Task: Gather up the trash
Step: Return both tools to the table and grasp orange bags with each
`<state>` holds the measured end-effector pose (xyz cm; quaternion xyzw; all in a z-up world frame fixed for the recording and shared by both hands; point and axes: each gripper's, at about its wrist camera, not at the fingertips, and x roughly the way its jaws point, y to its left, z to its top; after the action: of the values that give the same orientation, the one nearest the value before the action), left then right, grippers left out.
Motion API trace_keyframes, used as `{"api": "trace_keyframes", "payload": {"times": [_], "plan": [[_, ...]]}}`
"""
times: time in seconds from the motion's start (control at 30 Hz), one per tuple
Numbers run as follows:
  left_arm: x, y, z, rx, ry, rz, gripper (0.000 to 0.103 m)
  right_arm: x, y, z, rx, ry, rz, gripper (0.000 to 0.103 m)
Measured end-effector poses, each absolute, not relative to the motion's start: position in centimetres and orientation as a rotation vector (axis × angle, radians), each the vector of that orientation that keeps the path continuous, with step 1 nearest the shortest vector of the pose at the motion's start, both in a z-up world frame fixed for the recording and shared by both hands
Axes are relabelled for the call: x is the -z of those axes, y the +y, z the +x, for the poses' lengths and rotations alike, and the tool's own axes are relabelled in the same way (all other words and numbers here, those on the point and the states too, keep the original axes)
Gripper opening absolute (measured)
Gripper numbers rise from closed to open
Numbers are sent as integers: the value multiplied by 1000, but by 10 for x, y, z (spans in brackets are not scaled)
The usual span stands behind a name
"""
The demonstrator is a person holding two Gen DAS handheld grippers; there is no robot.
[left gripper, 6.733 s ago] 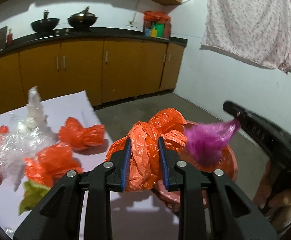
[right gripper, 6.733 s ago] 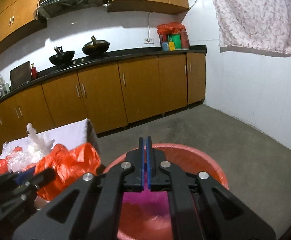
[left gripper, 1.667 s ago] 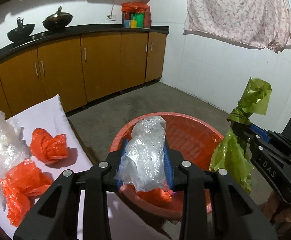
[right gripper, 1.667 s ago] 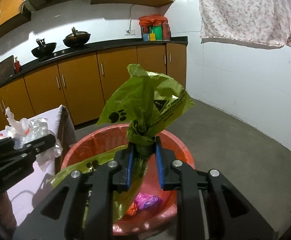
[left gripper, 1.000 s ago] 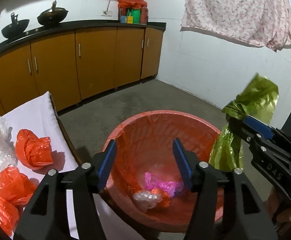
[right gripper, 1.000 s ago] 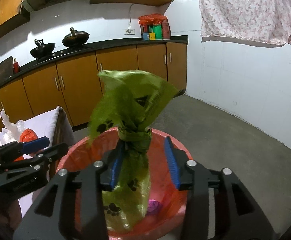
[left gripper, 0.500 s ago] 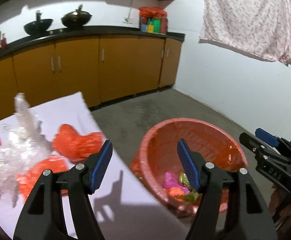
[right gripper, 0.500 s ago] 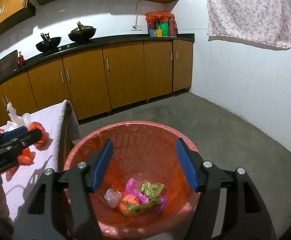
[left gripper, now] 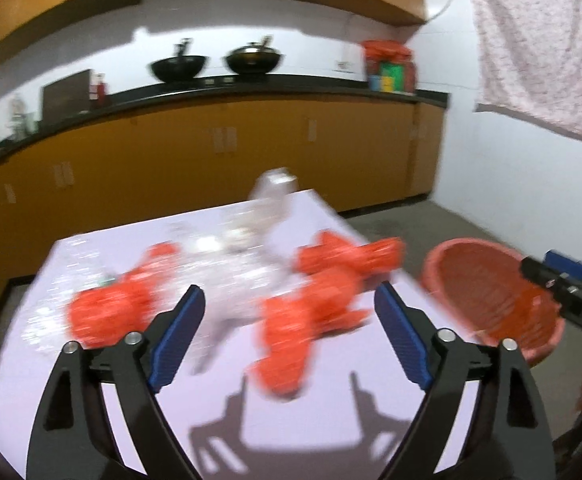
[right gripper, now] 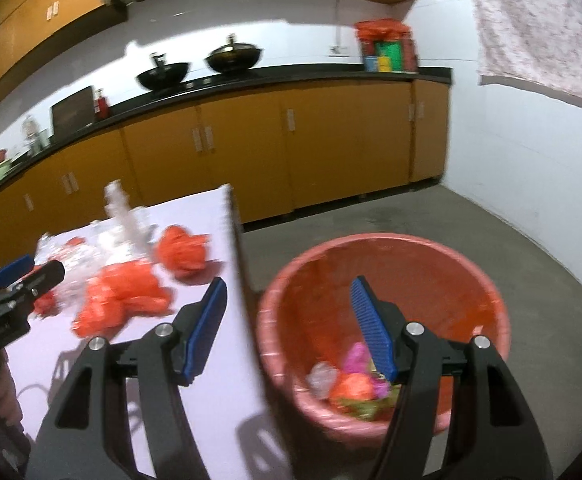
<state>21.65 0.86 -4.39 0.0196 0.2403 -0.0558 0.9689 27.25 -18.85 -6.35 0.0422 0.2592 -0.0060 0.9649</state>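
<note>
Orange plastic bags [left gripper: 323,300] lie crumpled on the white-covered table [left gripper: 291,412], mixed with clear plastic wrap [left gripper: 235,268]; both views are motion-blurred. One orange wad sits at the left [left gripper: 111,312], a larger cluster right of centre, another wad farther back towards the right edge [left gripper: 355,256]. Left gripper [left gripper: 289,336] hangs above the near part of the table, jaws wide apart, nothing between the blue pads. Right gripper [right gripper: 291,332] is also spread wide and empty, straddling the table's right edge: left pad over the tabletop, right pad over the red basket [right gripper: 471,272]. The basket stands on the concrete floor just beside the table's right side. Inside at the bottom: a pink piece [right gripper: 357,354], an orange piece [right gripper: 351,386], a clear piece [right gripper: 321,378] and green scraps [right gripper: 365,406], bunched together. Far wall: yellow cabinets [right gripper: 291,152] under a black counter with two woks [right gripper: 199,66]. Patterned cloth [left gripper: 539,48] hangs at upper right.
</note>
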Motion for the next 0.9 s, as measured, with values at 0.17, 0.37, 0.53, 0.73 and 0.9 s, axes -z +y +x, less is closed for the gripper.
{"api": "trace_keyframes", "payload": {"times": [0.17, 0.37, 0.53, 0.73, 0.9], "plan": [[55, 64, 211, -29, 510, 32, 90, 68, -132, 276, -95, 534, 48, 76], [64, 114, 210, -132, 521, -13, 90, 76, -81, 293, -194, 585, 67, 76], [74, 137, 214, -158, 537, -25, 90, 92, -48, 308, -229, 638, 72, 74], [76, 149, 230, -151, 544, -24, 92, 109, -21, 328, -239, 691, 56, 69], [76, 147, 247, -133, 539, 11, 96, 122, -7, 344, -238, 729, 58, 68]]}}
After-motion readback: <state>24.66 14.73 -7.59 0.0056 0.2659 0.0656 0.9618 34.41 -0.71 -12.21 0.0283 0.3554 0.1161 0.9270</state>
